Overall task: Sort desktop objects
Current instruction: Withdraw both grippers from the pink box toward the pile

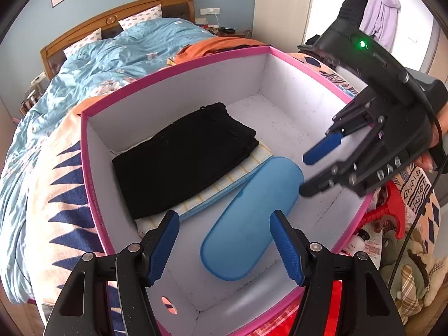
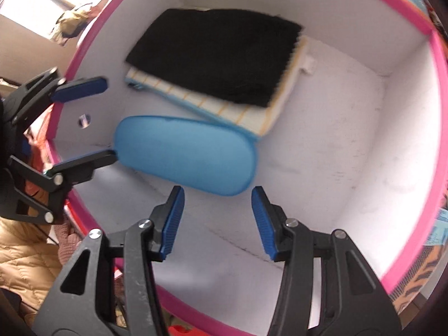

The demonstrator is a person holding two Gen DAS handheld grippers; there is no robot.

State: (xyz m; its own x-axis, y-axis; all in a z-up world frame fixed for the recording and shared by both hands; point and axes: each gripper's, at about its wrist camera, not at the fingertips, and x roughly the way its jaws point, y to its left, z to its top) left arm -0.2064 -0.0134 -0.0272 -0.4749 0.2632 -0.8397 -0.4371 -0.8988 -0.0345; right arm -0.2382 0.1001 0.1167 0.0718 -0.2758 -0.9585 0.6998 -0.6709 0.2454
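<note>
A pink-rimmed white box (image 1: pixel 179 64) (image 2: pixel 436 64) stands on a bed. On its floor a light blue oval case (image 1: pixel 252 218) (image 2: pixel 184 154) lies beside a black folded cloth (image 1: pixel 184 156) (image 2: pixel 218 53), which rests on a yellow-striped cloth (image 1: pixel 224 187) (image 2: pixel 246 112). My left gripper (image 1: pixel 226 249) (image 2: pixel 110 119) hangs open over one end of the case, its pads clear of the case's sides. At the other end my right gripper (image 2: pixel 218 221) (image 1: pixel 310 170) is open with nothing between its fingers, and one fingertip (image 1: pixel 305 189) is close to the case.
The box sits on a patterned blanket (image 1: pixel 56 196), with a blue duvet (image 1: pixel 117 53) and a wooden headboard behind. Outside the box's right wall are a red tool (image 1: pixel 392 212) and a plush toy (image 1: pixel 411 277). A tan quilted jacket (image 2: pixel 25 257) lies outside the box's opposite wall.
</note>
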